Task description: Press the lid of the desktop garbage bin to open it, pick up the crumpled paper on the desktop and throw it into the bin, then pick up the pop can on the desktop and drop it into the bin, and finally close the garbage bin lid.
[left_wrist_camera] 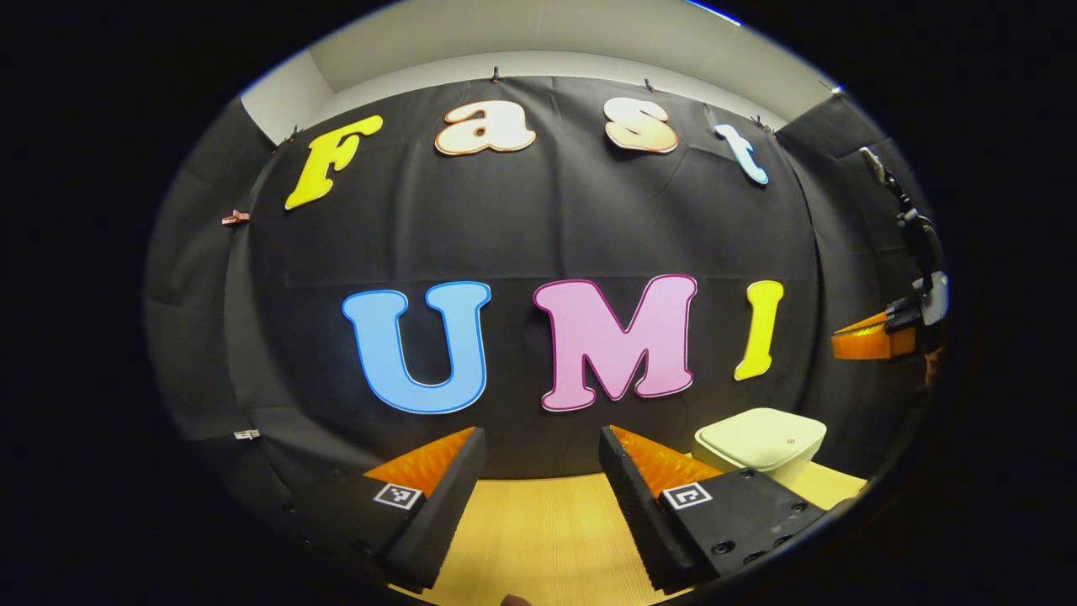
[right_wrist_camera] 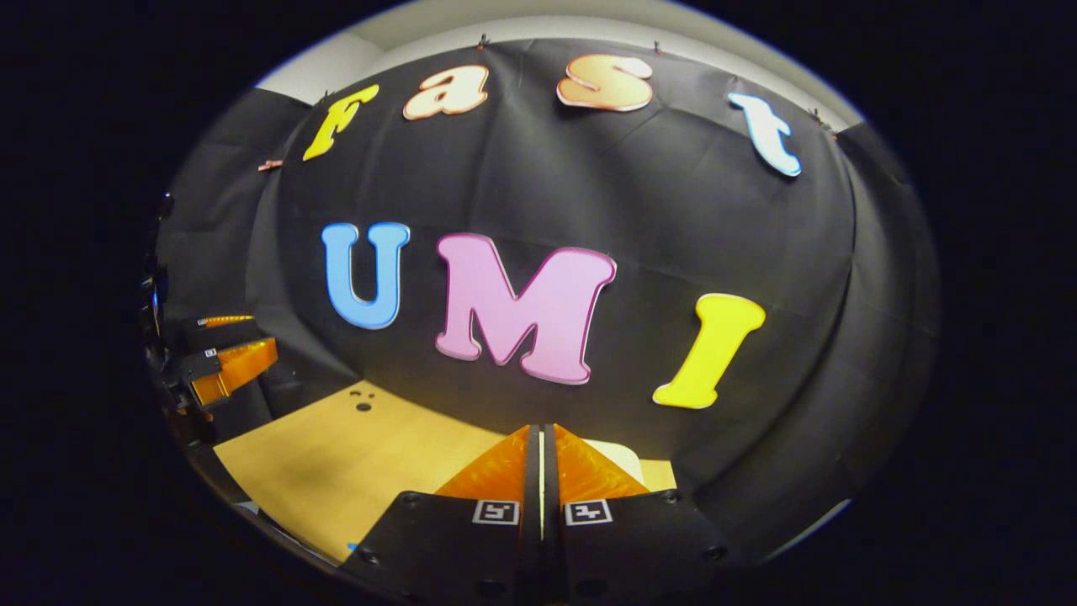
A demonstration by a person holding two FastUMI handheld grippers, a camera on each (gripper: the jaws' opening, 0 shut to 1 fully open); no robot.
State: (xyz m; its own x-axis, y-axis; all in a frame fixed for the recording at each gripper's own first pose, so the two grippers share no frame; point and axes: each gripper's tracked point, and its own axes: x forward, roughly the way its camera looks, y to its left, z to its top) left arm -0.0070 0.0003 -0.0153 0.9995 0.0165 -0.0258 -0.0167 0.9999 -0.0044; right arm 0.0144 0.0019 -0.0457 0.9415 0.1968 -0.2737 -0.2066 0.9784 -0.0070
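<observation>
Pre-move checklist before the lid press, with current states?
1. Bin in sight on the table: ok.
2. Bin lid down, so the press comes first: ok, it looks closed.
3. Left tongs open and holding nothing: ok.
4. Right tongs shut and holding nothing, good for pushing: ok.
5. Right tongs lined up over the bin lid: cannot tell, the bin is mostly hidden behind its fingers.
6. Where the paper and can lie: cannot tell.
</observation>
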